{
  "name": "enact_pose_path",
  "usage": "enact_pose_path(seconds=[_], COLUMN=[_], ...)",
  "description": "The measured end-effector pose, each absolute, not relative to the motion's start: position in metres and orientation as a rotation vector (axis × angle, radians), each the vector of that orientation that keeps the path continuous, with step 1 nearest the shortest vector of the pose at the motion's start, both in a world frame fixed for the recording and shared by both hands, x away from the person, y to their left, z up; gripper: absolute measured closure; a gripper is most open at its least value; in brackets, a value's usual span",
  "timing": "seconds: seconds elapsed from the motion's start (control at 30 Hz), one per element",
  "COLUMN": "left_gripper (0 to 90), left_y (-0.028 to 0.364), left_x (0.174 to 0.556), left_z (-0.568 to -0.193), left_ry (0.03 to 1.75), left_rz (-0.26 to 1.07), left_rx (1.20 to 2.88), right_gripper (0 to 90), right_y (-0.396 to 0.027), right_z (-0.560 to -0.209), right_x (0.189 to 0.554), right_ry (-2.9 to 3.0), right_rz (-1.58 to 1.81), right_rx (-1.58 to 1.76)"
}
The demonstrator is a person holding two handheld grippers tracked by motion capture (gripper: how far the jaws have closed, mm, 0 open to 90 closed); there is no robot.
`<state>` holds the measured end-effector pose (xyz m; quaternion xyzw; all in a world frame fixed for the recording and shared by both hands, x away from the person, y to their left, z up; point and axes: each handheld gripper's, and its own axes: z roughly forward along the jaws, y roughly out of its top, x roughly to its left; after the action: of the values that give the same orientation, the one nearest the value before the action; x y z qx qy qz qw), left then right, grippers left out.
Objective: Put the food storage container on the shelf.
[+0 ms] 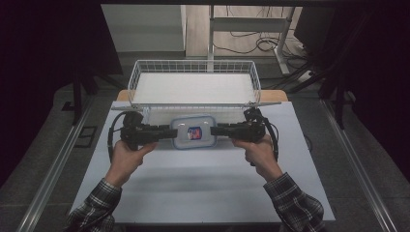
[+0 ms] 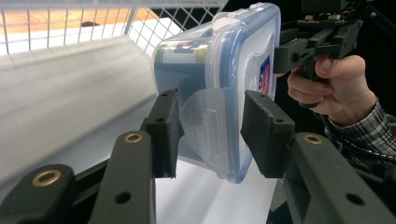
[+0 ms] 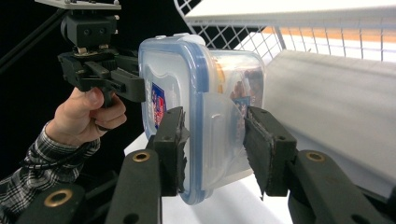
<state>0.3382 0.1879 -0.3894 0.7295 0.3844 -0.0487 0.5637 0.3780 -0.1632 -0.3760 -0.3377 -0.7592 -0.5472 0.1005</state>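
1. Box (image 1: 194, 132), a clear plastic food container with a blue-rimmed snap lid, hangs between my two grippers above the white table (image 1: 203, 188), just in front of the wire basket (image 1: 194, 82).
2. Stiff walls, smooth plastic: I judge it light but slippery, with something loose inside.
3. Left gripper (image 1: 170, 131) clamps one short end, pads over the lid latch (image 2: 210, 126).
4. Right gripper (image 1: 215, 129) clamps the opposite end the same way; the ends are the place to hold.
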Motion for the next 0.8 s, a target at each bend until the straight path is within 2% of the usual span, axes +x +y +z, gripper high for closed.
enact_pose_path(seconds=[0.8], left_gripper=[57.5], left_y=[0.201], left_x=[0.413], left_z=[-0.322], left_ry=[0.902], left_rz=[-0.085], left_rx=[1.708], right_gripper=[58.2], right_y=[-0.151], right_z=[-0.318], right_x=[0.444], right_ry=[-2.181], right_rz=[-1.713], right_rx=[-1.056])
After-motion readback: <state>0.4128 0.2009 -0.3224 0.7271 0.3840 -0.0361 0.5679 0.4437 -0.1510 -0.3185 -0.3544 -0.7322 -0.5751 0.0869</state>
